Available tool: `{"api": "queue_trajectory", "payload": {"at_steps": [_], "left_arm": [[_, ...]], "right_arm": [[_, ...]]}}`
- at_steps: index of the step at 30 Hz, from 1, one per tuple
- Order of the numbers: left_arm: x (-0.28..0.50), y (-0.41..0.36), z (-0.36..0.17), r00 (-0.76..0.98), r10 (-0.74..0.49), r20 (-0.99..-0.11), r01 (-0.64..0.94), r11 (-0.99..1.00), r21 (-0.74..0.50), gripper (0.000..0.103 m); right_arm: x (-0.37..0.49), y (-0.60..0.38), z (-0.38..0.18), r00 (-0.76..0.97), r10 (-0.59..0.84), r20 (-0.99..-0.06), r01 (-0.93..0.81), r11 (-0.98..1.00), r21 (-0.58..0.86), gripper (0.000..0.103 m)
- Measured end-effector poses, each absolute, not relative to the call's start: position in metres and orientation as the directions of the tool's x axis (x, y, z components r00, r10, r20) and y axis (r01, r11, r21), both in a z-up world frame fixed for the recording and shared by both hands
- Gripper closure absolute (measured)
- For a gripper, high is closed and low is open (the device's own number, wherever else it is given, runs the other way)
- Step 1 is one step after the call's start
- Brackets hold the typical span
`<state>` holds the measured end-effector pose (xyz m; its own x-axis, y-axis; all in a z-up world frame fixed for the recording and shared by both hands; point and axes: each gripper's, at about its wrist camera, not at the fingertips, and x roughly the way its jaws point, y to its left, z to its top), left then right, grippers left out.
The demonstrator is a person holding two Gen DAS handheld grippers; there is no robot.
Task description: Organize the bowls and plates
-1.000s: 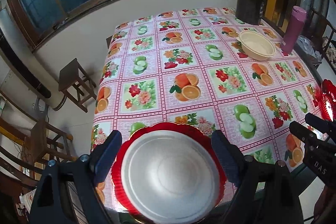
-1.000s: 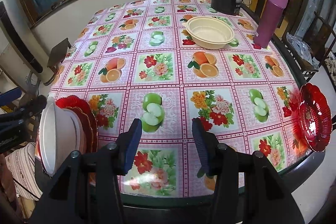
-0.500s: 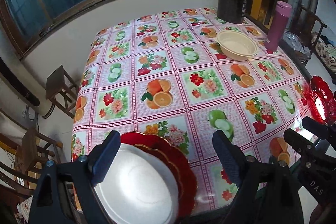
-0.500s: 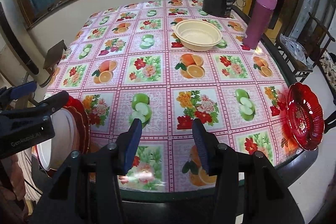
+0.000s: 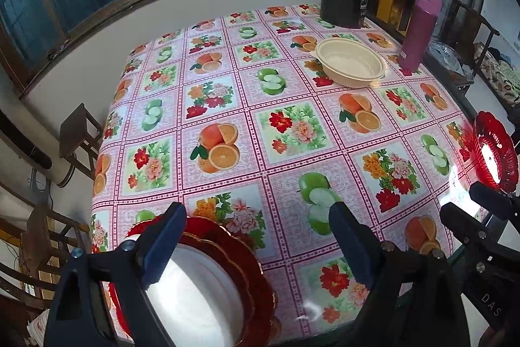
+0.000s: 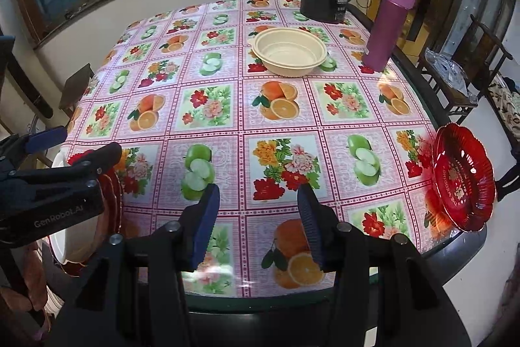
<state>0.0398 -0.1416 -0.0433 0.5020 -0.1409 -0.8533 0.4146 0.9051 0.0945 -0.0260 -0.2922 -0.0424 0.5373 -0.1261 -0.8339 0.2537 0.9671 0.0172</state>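
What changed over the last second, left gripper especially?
The left gripper swung right: the stack of a white plate on red plates, centred between its fingers a second ago, now sits under its left finger. It stays open and empty. The right gripper is open too, barely shifted. The cream bowl, red dish and purple bottle have not moved.

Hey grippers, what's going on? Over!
Left gripper open over plate stack. Right gripper open, empty. Red dish at table's right edge; cream bowl far back. Path unblocked.
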Motion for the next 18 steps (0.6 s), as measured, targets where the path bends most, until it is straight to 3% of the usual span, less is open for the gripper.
{"api": "queue_trajectory", "payload": {"at_steps": [18], "left_arm": [[0.049,-0.209,-0.097,0.412,-0.118,-0.904,0.389,0.919,0.058,0.012]], "right_arm": [[-0.037,-0.356,-0.079,0.466,-0.134,-0.874,0.332,0.943,0.032,0.052]]}}
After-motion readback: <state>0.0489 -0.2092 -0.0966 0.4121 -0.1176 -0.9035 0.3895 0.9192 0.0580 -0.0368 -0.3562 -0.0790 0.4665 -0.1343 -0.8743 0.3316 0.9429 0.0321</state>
